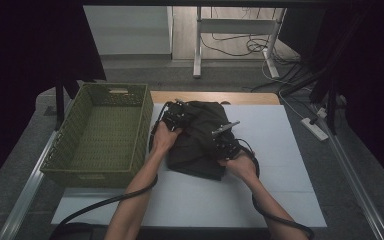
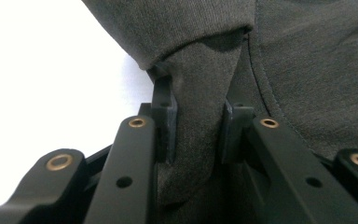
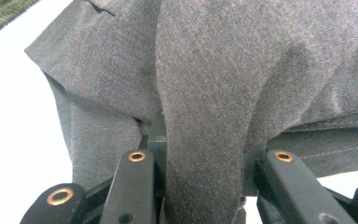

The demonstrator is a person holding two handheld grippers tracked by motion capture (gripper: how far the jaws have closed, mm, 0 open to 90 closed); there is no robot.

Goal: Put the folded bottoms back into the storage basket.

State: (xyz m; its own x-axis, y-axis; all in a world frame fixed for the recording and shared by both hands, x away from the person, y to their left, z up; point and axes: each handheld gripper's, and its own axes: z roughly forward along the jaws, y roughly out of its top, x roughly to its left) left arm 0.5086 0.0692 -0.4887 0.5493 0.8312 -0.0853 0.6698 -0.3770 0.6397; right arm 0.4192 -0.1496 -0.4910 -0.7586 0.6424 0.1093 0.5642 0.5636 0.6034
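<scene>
So I've got both grippers on the dark grey garment (image 1: 200, 140), which sits bunched up on the white mat (image 1: 280, 150) in the middle of the table, just to the right of the green woven basket (image 1: 105, 135). The left gripper (image 1: 176, 119) is at the garment's upper left edge, and in the left gripper view its jaws are pinching a fold of the fabric (image 2: 200, 121) between the pads, cloth squeezed into a narrow ridge with more of it draped above. The right gripper (image 1: 224, 141) is on the lower right part of the garment, nearer to me, and in the right gripper view it's clamped on a thicker roll of the same cloth (image 3: 205, 140), the fabric bulging up out of the jaws. Both hands are close together over the pile, cables trailing back toward me across the mat. The basket looks like it has nothing in it from the high view, and a strip of bare wooden tabletop (image 1: 245, 97) shows past the mat's far edge.
</scene>
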